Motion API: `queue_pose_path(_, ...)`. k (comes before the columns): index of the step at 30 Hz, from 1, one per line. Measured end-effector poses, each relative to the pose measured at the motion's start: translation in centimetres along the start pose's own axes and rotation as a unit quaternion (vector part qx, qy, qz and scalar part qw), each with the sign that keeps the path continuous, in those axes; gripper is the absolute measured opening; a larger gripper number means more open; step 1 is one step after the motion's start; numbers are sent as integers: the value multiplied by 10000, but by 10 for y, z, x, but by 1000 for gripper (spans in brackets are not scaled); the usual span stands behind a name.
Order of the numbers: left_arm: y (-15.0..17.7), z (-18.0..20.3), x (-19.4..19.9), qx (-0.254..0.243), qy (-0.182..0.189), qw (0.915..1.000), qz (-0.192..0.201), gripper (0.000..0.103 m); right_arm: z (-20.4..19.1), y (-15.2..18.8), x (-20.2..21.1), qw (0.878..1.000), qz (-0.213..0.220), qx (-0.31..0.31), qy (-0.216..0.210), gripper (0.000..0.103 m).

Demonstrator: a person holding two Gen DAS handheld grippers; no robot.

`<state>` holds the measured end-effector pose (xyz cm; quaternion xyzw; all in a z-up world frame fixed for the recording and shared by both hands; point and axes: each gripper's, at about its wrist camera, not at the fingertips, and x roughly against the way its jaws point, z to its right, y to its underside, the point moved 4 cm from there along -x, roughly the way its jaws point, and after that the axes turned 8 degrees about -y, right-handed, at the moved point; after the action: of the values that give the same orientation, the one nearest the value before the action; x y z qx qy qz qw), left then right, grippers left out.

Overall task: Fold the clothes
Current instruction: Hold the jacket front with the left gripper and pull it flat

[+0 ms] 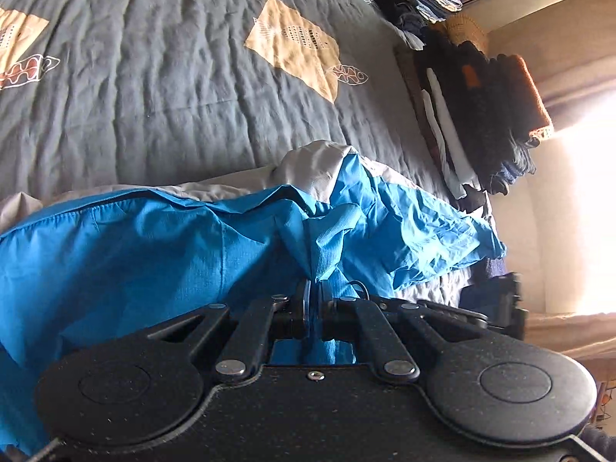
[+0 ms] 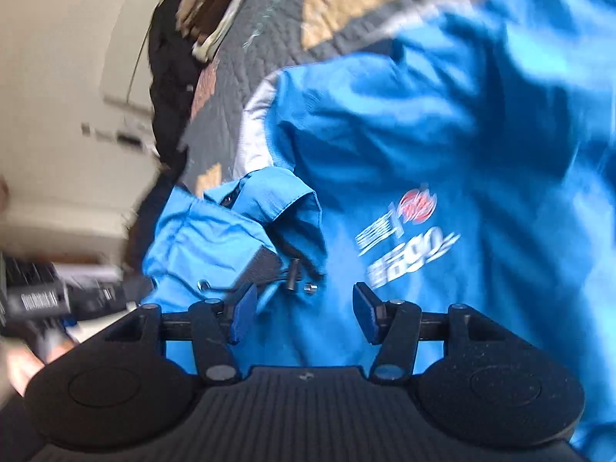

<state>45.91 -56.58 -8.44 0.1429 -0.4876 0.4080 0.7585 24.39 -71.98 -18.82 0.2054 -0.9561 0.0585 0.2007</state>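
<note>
Blue jacket (image 1: 134, 242) lies crumpled on the grey quilted bed (image 1: 161, 88), pale grey lining showing along its far edge. Left gripper (image 1: 315, 300): fingers pinched tight on a gathered fold of the jacket, fabric bunched up between them. Right gripper (image 2: 304, 308): fingers (image 2: 242, 317) parted about halfway, nothing between them, hovering just above the jacket near its printed chest logo (image 2: 408, 238); view motion-blurred. Stack of folded dark clothes (image 1: 485, 115) sits on the bed beyond the jacket, at its edge
</note>
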Motion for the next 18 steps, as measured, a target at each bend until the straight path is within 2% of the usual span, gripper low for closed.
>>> queue_pose_path(5, 0, -1, 0, 0, 46, 10000, -29, 3, 8, 10, -10, 9889, 219, -1003, -1072, 61)
queue_pose_path(7, -1, -1, 0, 9, 42, 10000, -26, 3, 11, 13, -16, 9815, 244, -1363, -1324, 64)
queue_pose_path(9, -1, -1, 1, 15, 32, 10000, -27, 3, 14, 14, -23, 9764, 256, -1633, -1390, 64)
queue_pose_path(11, 0, -2, 1, 29, 20, 10000, -36, 3, 11, 13, -31, 9753, 327, -1713, -1352, 57)
queue_pose_path(13, 0, -2, 2, 35, 3, 10000, -27, 3, 9, 11, -34, 9748, 490, -1788, -1245, 22)
queue_pose_path(18, -4, 0, 2, 57, -51, 9999, 84, 4, -3, 2, -25, 9742, 807, -1826, -1056, 18)
